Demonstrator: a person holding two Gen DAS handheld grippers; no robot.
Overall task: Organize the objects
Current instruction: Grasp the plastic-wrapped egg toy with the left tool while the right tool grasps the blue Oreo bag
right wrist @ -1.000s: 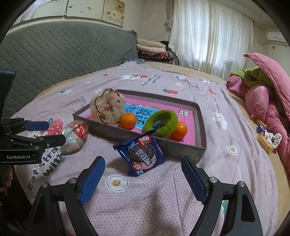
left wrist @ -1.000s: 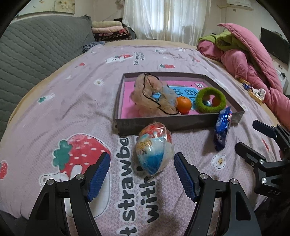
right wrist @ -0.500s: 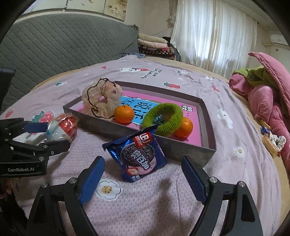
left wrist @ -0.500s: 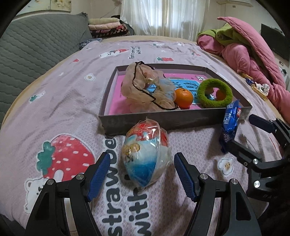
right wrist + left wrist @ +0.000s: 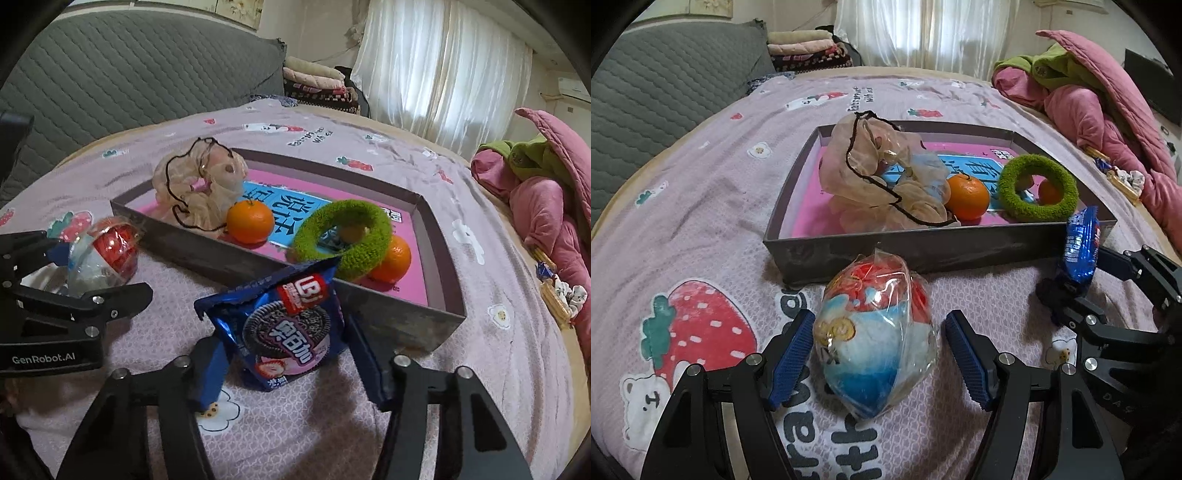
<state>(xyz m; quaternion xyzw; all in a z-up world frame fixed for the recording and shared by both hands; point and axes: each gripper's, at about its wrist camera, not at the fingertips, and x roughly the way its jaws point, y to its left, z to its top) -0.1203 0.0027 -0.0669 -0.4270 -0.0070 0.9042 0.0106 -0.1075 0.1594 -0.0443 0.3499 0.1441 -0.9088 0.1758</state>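
A grey tray (image 5: pixel 960 254) with a pink floor sits on the bed. It holds a beige mesh bag (image 5: pixel 882 184), two oranges (image 5: pixel 967 197) and a green fuzzy ring (image 5: pixel 1038 188). My left gripper (image 5: pixel 879 350) is open around a plastic-wrapped red, white and blue ball (image 5: pixel 875 336) lying in front of the tray. My right gripper (image 5: pixel 284 362) has its pads against both sides of a blue cookie packet (image 5: pixel 284 325), which leans against the tray wall (image 5: pixel 369 314). The packet also shows in the left wrist view (image 5: pixel 1082 243).
The pink strawberry-print bedspread (image 5: pixel 701 206) lies under everything. A grey quilted headboard (image 5: pixel 129 81) stands at the left. A heap of pink and green blankets (image 5: pixel 1100 96) lies at the right. Folded blankets (image 5: pixel 809 48) are stacked at the back by the curtain.
Both grippers moved forward. The left one now straddles the wrapped ball. The right one has narrowed from wide open onto the cookie packet.
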